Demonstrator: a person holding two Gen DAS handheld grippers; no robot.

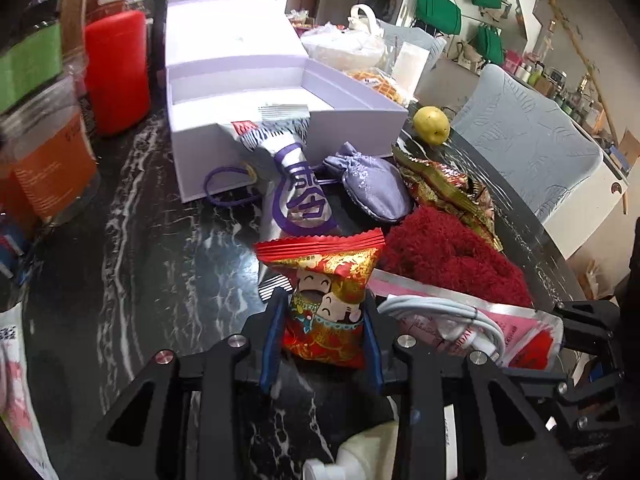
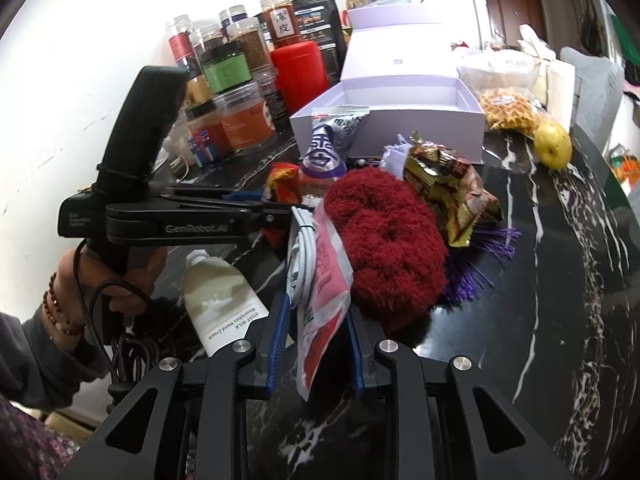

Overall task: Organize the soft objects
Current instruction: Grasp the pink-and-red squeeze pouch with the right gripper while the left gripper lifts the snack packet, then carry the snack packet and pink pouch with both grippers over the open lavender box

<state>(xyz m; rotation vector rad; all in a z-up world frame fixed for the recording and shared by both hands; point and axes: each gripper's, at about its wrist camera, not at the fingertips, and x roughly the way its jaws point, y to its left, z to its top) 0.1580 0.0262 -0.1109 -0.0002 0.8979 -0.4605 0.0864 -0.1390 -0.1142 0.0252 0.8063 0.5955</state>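
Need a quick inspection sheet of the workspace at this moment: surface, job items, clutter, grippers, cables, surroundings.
Surface: black marble table, crowded.
Job's things: red snack packet, pink pouch, red fluffy cloth, purple drawstring bag; lavender box open, a silver-purple packet leaning over its front wall.
Clutter: jars, pear, hand cream tube.
Grippers: left gripper shut on red snack packet; right gripper around pink pouch.
Cables: white cable bundled on pouch.
Surroundings: chairs, green bags.
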